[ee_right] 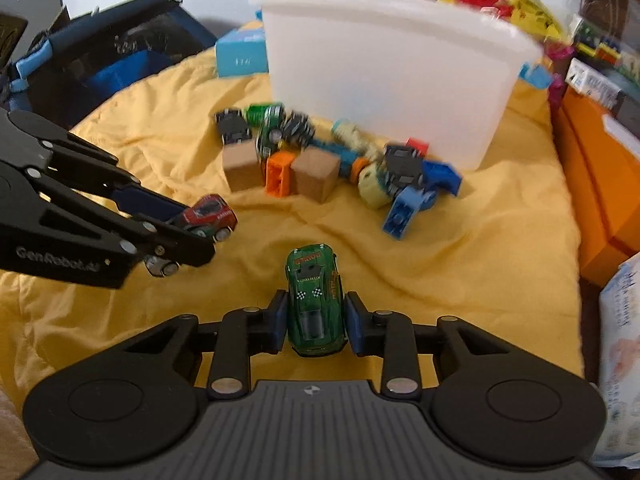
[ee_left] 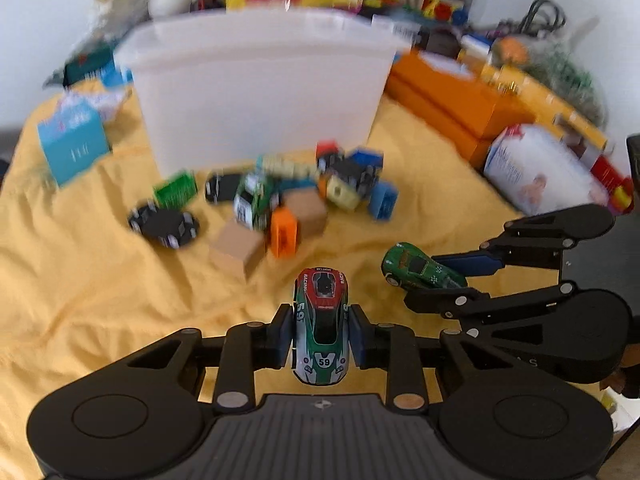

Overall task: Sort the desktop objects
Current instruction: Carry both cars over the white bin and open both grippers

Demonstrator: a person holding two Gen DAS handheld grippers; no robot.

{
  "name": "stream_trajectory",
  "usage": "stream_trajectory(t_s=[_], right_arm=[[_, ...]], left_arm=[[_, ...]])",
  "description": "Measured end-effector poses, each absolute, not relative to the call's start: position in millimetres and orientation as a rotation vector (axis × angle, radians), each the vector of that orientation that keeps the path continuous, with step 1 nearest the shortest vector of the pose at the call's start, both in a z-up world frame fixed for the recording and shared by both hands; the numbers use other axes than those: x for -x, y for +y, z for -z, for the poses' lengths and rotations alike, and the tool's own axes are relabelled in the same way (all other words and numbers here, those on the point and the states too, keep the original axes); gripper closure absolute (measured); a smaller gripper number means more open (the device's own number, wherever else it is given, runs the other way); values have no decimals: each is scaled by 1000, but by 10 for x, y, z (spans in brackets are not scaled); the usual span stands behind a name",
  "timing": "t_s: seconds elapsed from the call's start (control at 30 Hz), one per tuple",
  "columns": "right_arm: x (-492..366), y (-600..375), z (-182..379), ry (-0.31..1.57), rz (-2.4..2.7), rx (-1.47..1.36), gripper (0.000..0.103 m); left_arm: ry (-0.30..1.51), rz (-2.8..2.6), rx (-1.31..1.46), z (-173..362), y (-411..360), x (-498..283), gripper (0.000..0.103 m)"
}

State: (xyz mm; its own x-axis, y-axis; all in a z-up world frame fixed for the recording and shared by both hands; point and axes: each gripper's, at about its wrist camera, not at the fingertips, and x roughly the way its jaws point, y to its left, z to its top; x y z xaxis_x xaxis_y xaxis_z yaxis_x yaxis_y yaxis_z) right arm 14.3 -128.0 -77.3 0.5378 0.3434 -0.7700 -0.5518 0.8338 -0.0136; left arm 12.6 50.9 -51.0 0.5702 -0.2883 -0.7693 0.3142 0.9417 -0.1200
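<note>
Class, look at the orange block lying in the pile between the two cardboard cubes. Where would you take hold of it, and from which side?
Grip the orange block across its two long flat sides, coming down from above. A cardboard cube stands close on one side and another cube on the other, so a level approach is probably blocked; only its top is free. Both grippers already hold cars.

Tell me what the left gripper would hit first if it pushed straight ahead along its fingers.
Holding the number 59 race car, the left gripper points at the toy pile. It would probably meet the orange block or the cardboard cube beside it first, well before the white bin; depth is uncertain.
</note>
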Motion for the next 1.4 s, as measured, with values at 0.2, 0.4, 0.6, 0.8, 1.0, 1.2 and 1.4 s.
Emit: stream_trajectory(t_s=[0.2, 0.4, 0.6, 0.8, 1.0, 1.2, 1.4], right_arm=[[-179, -1358, 314, 705, -502, 259, 70], [-471, -1475, -265, 536, -458, 194, 70], [-936, -1373, -637, 399, -423, 197, 70], [-1513, -1332, -629, 448, -374, 144, 70], [-1883, -1219, -262, 566, -327, 158, 69], [-1865, -1209, -171, 609, -323, 160, 56], [-1602, -1221, -474, 513, -348, 165, 48]], left_arm=[[752, 325, 12, -23, 614, -223, 70], [571, 276, 4, -643, 747, -580, 70], [482, 209, -37, -937, 741, -1154, 70], [540, 151, -49, -765, 661, -1748, 70], [670, 209, -55, -380, 550, -2025, 70], [634, 192, -97, -432, 457, -1878, 57], [506, 159, -145, -745, 493, -1478, 41]])
